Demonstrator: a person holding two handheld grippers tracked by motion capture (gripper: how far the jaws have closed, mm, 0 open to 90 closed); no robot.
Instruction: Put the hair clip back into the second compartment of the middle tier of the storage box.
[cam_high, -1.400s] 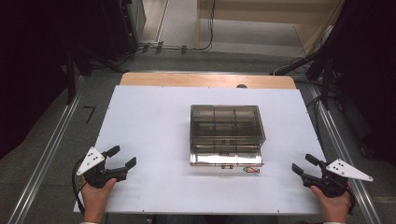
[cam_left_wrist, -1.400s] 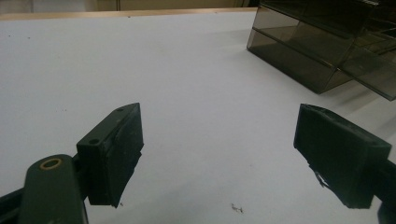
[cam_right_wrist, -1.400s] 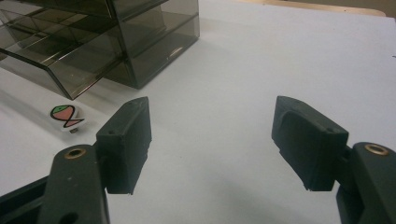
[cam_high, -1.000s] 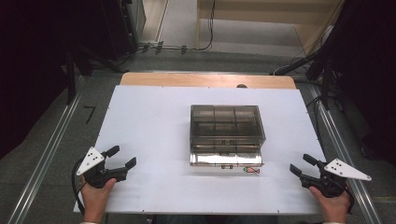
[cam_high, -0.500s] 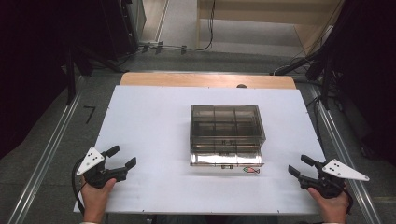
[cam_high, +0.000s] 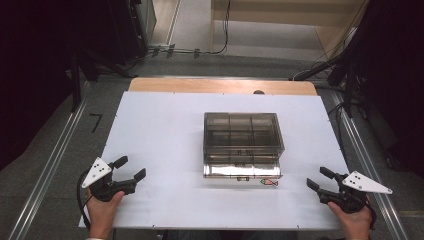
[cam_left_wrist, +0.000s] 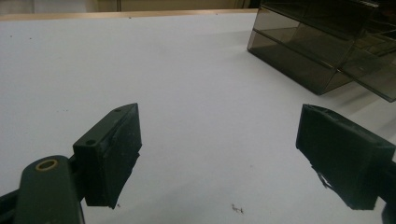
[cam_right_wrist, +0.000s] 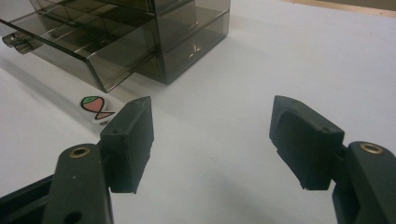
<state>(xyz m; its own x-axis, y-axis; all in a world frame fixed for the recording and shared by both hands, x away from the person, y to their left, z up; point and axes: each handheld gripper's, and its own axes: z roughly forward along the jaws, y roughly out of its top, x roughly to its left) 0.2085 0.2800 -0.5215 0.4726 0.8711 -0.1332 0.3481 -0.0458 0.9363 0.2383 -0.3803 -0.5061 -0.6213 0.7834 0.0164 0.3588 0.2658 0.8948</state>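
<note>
Smoked-plastic drawer box (cam_high: 243, 142) sits mid-table (cam_high: 160, 125), its lower drawer (cam_right_wrist: 74, 46) pulled partway out toward the person; a small fish-shaped piece (cam_high: 269, 182) lies on the table just beside the drawer's front right corner. Left gripper (cam_high: 128, 169) and right gripper (cam_high: 316, 178) rest at the near corners, well apart from box, jaws spread, nothing held. Likely next step is picking up the fish w/ right gripper: approach low, jaws straddling it, clear of the drawer front.

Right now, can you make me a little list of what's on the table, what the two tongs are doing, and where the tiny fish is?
table: white rectangular tabletop
box: smoky clear plastic drawer box at the middle, drawer pulled out a little
fish: small orange and green fish eraser lying beside the drawer's front corner
left tongs: open, holding nothing
right tongs: open, holding nothing, nearer the fish
</note>
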